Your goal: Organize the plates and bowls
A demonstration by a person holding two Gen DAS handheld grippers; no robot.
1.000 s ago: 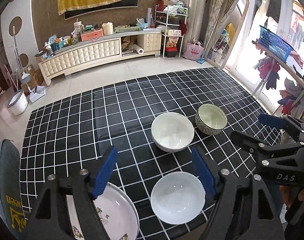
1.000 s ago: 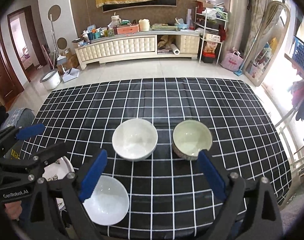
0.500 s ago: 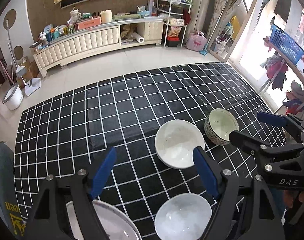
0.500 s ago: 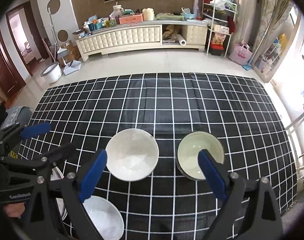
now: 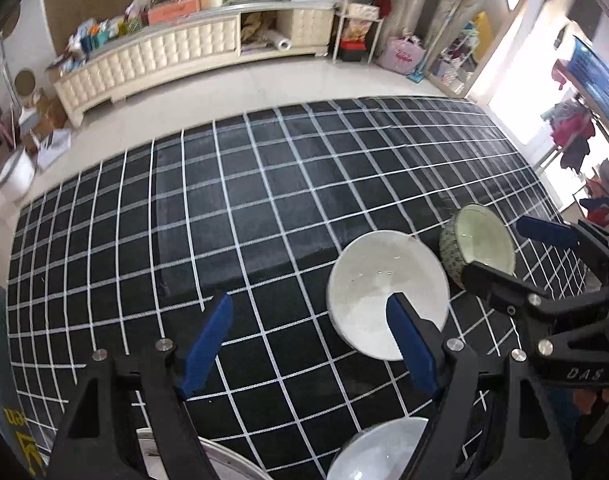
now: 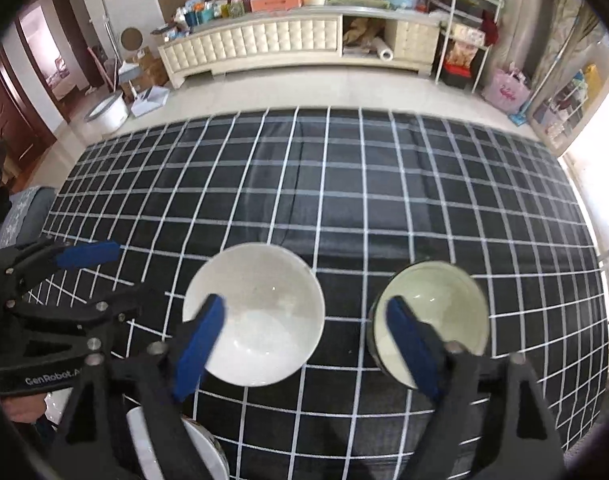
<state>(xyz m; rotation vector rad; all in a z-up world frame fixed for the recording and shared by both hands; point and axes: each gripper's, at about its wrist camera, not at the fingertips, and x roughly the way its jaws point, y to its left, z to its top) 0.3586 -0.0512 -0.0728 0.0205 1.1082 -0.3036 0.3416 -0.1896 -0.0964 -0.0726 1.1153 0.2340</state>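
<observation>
A large white bowl (image 5: pixel 384 292) (image 6: pixel 260 312) sits on the black checked tablecloth (image 5: pixel 244 208). Beside it on the right stands a patterned bowl with a pale green inside (image 5: pixel 478 240) (image 6: pixel 436 316). A smaller white bowl (image 5: pixel 380 452) (image 6: pixel 176 452) lies at the near edge, and a plate rim (image 5: pixel 224 464) shows left of it. My left gripper (image 5: pixel 312 340) is open and empty above the cloth, left of the large bowl. My right gripper (image 6: pixel 308 340) is open and empty, hovering over the gap between the two far bowls.
A long cream cabinet (image 6: pixel 296 48) with clutter on top stands across the floor beyond the table. A metal shelf rack (image 6: pixel 460 20) is at the back right. A grey chair cushion (image 6: pixel 24 216) sits at the table's left edge.
Both grippers have moved forward over the table, so the bowls sit lower and closer in view. Both stay open and empty.
</observation>
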